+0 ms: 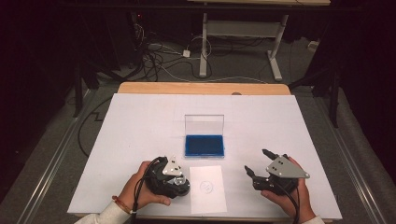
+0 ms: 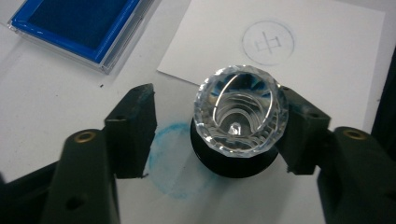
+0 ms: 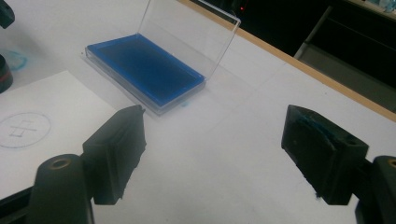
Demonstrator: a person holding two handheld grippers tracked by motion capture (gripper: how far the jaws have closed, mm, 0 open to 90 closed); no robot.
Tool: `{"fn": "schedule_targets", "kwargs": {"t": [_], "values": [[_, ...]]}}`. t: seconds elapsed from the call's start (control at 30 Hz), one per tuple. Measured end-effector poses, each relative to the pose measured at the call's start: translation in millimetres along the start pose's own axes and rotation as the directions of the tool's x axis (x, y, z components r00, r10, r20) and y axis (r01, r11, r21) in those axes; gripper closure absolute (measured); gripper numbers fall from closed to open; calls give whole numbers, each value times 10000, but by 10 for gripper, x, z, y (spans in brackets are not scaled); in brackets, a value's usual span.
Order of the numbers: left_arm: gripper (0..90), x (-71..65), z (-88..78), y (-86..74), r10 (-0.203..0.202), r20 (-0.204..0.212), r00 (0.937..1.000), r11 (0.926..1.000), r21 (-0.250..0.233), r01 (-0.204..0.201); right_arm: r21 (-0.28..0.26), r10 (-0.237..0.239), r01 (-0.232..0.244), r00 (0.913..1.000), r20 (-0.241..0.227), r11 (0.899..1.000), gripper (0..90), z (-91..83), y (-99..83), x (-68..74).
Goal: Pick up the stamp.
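A stamp [image 2: 240, 109] with a faceted clear handle and a black base stands upright on the white table cover, just left of a small white paper [image 1: 208, 189]. My left gripper [image 2: 217, 100] straddles it. The right-hand jaw touches the handle, the left-hand jaw stands well clear, so the gripper is open. A printed blue circle mark [image 2: 268, 43] sits on the paper. A blue ink pad [image 1: 204, 145] lies behind the paper in its clear case, lid raised. My right gripper [image 1: 256, 160] is open and holds nothing, to the right of the paper.
A smeared blue ring [image 2: 173, 158] marks the table cover under the stamp. The white cover [image 1: 140, 135] spans the table, with a wooden edge [image 1: 201, 87] at the far side. Beyond it are desk legs [image 1: 203, 51] and cables on the floor.
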State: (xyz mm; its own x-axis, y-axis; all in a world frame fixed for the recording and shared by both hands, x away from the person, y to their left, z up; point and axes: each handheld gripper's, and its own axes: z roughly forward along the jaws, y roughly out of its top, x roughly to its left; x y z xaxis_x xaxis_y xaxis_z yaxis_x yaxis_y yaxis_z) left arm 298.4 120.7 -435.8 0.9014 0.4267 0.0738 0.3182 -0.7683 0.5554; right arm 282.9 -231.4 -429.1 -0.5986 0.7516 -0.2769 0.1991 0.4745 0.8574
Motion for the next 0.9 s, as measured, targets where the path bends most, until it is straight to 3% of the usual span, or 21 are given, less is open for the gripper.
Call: {"fn": "schedule_targets", "kwargs": {"t": [0.1,0.33,0.5,0.73,0.9], "values": [[395,-15,37,12,201,315,9993,9997,150,-206,24,-70,70,10000,-28,10000,225,3,0,8],[490,-28,20,26,326,439,9985,9994,87,-330,23,-120,120,9999,27,9999,228,2,1,10],[493,-38,9,28,342,532,9980,9994,-2,-343,7,-160,160,9999,13,9999,229,0,2,17],[542,-82,1,38,684,388,9969,9976,20,-685,79,-216,215,9998,45,9997,230,5,2,23],[544,-75,-8,31,661,350,9972,9978,-33,-660,138,-276,275,9996,69,9995,229,9,2,33]]}}
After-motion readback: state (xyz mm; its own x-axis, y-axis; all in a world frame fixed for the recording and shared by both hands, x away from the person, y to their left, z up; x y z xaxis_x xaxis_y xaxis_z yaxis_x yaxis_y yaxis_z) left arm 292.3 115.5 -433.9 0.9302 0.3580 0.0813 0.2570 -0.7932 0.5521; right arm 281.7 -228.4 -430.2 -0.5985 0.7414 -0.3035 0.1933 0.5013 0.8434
